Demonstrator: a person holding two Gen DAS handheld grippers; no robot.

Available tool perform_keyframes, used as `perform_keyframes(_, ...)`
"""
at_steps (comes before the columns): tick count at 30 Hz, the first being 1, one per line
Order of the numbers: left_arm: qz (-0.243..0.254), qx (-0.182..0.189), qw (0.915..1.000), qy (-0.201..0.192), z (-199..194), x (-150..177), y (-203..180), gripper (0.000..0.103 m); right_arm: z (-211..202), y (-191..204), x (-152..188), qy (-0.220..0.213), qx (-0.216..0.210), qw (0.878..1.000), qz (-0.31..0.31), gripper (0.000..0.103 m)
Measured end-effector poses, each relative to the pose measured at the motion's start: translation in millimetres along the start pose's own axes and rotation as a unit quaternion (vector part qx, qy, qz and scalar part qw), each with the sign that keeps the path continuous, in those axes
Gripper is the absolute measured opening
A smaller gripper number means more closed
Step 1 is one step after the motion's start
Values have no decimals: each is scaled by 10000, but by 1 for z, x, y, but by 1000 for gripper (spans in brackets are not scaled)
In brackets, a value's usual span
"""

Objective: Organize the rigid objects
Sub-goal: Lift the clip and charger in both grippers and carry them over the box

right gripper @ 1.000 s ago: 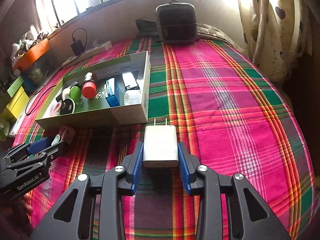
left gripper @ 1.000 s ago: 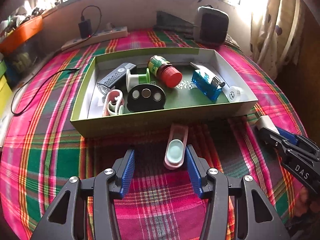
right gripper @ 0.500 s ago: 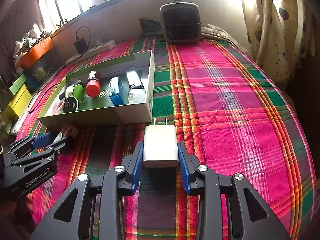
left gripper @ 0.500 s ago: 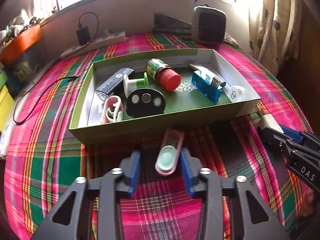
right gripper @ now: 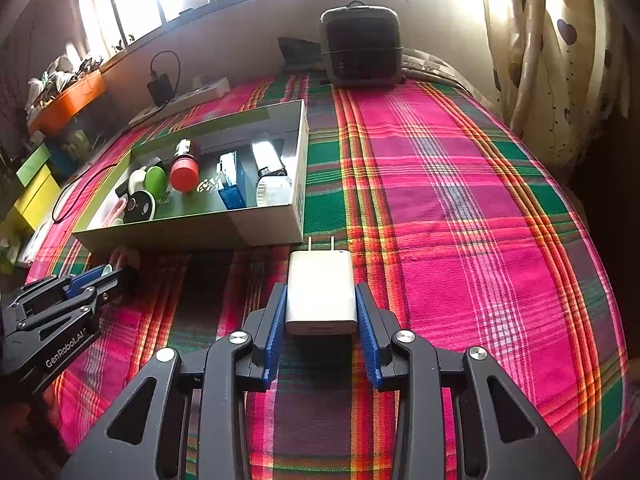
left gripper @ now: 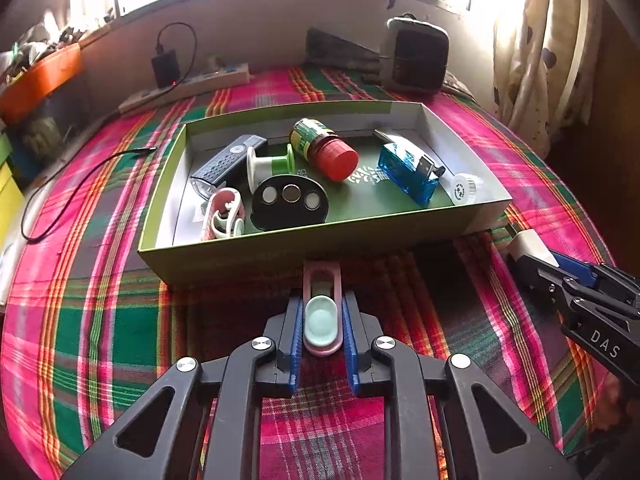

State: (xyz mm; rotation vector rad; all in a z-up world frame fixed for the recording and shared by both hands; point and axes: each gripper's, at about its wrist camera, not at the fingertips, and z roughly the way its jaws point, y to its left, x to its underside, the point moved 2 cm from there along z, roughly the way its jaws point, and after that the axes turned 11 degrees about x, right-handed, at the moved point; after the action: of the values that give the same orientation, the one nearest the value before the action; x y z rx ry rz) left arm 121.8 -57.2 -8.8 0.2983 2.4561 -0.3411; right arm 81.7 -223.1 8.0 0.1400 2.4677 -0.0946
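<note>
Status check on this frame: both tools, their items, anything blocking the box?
Left tool shut on pink clip. Right tool shut on white charger. Green box directly ahead, nothing blocking.

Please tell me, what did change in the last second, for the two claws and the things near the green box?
The left claw closed its jaws on the pink clip, which earlier lay loose between open fingers. The right claw stayed shut on the white charger. The green box and its contents did not move.
</note>
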Motion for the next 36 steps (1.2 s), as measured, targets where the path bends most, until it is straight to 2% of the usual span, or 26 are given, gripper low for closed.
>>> perform_keyframes(12,35,171,9997,-151,-14,5,0,17,-8,6,3,-141,46,9997,-173,35)
perform_keyframes(23,126,336,9988,-339,-31,10,-3,17,-20,20,8,-293,-112,9988,-373,35)
perform_keyframes(36,237,314,9975,-580,-50,0,-2,17,-34,40,-1,-513,-255,9968,-552,35)
